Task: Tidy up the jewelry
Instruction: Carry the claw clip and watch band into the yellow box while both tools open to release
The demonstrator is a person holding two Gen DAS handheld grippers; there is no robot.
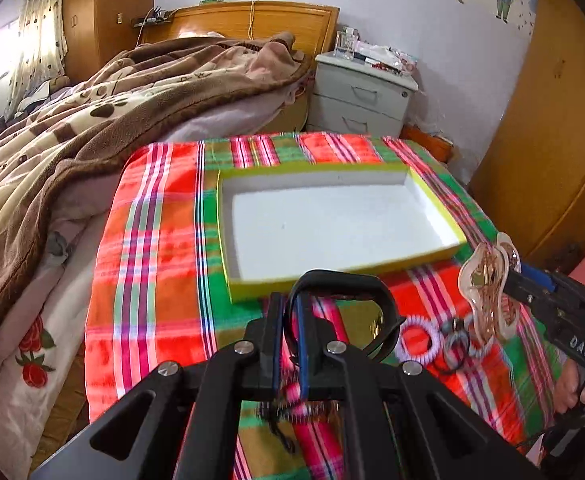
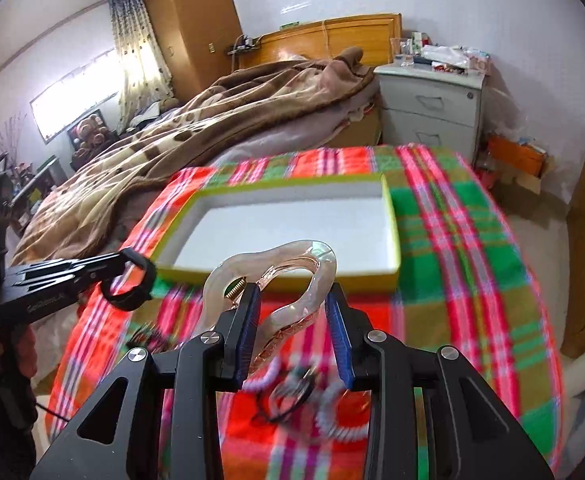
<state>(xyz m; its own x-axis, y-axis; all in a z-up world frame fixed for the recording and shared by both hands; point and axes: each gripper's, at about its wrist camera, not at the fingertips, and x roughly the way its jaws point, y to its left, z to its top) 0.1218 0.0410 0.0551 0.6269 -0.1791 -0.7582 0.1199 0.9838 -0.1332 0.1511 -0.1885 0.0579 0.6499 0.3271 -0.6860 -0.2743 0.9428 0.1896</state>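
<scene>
1. Gripping a black band (image 1: pixel 348 284), the left gripper (image 1: pixel 290 312) has its fingers pinched together on the strap, at six o'clock of the yellow-rimmed box (image 1: pixel 440 216).
2. The right gripper (image 2: pixel 292 320) is clamped on a clear hair claw (image 2: pixel 276 268), fingers held wide by it.
3. Spiral hair ties (image 1: pixel 416 340) and a ring, perhaps, lie blurred on the plaid cloth (image 1: pixel 152 240) at five o'clock of the box.

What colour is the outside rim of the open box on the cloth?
Yellow-green, with a white inside; the box shows best in the right wrist view.
</scene>
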